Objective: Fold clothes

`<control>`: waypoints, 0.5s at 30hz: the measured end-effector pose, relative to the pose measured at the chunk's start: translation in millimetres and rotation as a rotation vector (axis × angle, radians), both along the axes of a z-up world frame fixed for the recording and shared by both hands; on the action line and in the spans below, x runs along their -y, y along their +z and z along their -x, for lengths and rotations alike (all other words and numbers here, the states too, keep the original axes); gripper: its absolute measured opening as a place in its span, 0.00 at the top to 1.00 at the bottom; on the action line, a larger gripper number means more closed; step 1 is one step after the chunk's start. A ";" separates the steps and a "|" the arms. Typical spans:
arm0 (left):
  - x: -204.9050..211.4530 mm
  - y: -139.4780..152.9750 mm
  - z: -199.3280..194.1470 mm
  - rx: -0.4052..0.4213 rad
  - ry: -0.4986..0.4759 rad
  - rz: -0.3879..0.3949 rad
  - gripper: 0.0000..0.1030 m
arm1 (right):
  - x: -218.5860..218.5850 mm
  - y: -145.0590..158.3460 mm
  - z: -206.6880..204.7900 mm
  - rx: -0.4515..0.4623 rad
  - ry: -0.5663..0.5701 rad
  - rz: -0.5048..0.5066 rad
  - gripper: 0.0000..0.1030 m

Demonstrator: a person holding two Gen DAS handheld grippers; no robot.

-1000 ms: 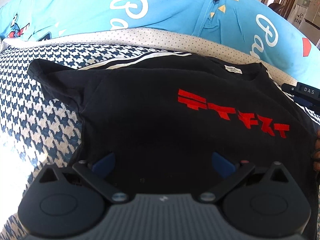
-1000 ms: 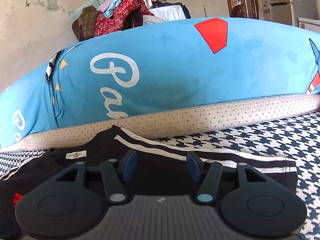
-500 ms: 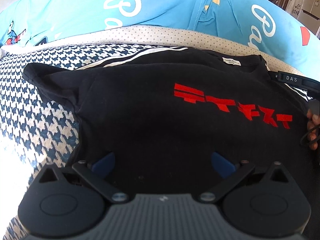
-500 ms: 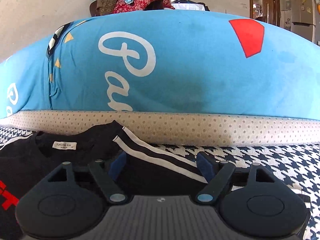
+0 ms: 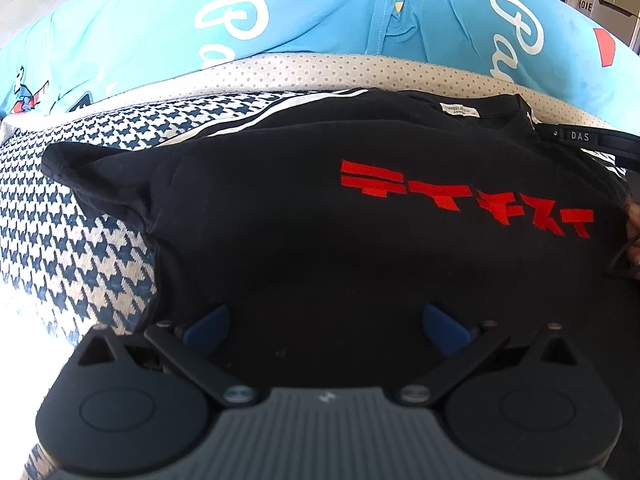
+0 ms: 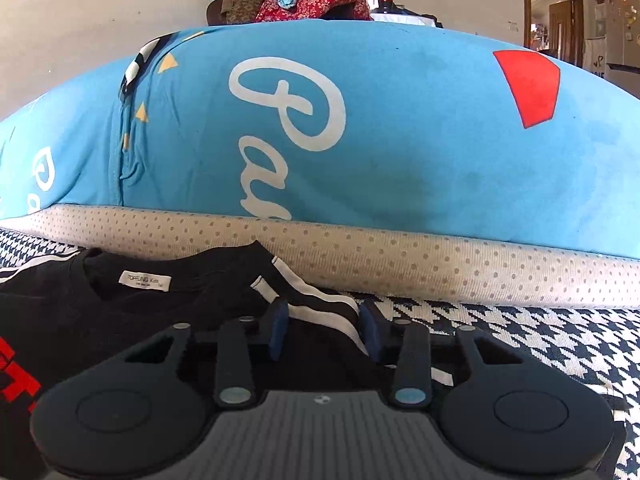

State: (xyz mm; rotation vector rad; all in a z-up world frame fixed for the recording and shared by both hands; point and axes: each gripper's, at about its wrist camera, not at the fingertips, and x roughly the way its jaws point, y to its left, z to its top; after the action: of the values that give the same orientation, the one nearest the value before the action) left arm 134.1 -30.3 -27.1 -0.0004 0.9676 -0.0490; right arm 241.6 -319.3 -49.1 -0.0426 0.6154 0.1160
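Left wrist view first: my left claw (image 5: 326, 322) hangs over the lower part of the black T-shirt (image 5: 320, 248), its blue pads spread wide and gripping nothing. That T-shirt lies flat on the houndstooth blanket (image 5: 60, 248), and I will place everything else from it. Its red lettering (image 5: 468, 200) runs across the chest toward the right edge. Its white neck label (image 5: 459, 109) sits at the far edge. One sleeve (image 5: 100, 172) sticks out to the left onto the blanket. White stripes (image 5: 280, 110) run along the far left shoulder. Beyond the T-shirt a dotted beige mattress edge (image 5: 320, 70) runs across, with a big blue cushion (image 5: 300, 12) behind it. At the T-shirt's right edge part of my other tool and a few fingers (image 5: 632, 224) just show.

From the right wrist, my right claw (image 6: 324, 330) sits at the T-shirt's striped right sleeve (image 6: 320, 308). Its jaws are closing, the sleeve cloth lies between the pads, and I cannot tell whether they press on it yet
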 end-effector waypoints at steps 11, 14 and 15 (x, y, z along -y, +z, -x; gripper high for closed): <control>-1.6 3.1 -2.0 0.001 0.008 0.024 0.00 | 8.5 12.8 4.6 0.109 -0.139 0.027 0.94; -1.6 3.5 -3.1 0.003 0.011 0.021 0.00 | 8.5 5.3 1.3 0.096 -0.142 0.051 0.94; -1.4 3.9 -3.2 0.004 0.013 0.019 0.00 | 7.5 1.4 -0.4 0.088 -0.147 0.062 0.94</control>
State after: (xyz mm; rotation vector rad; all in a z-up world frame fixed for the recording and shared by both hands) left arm 137.3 -28.9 -23.2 -0.0239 0.9635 -0.0466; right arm 242.0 -326.8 -47.7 -0.0624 0.5323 -0.0473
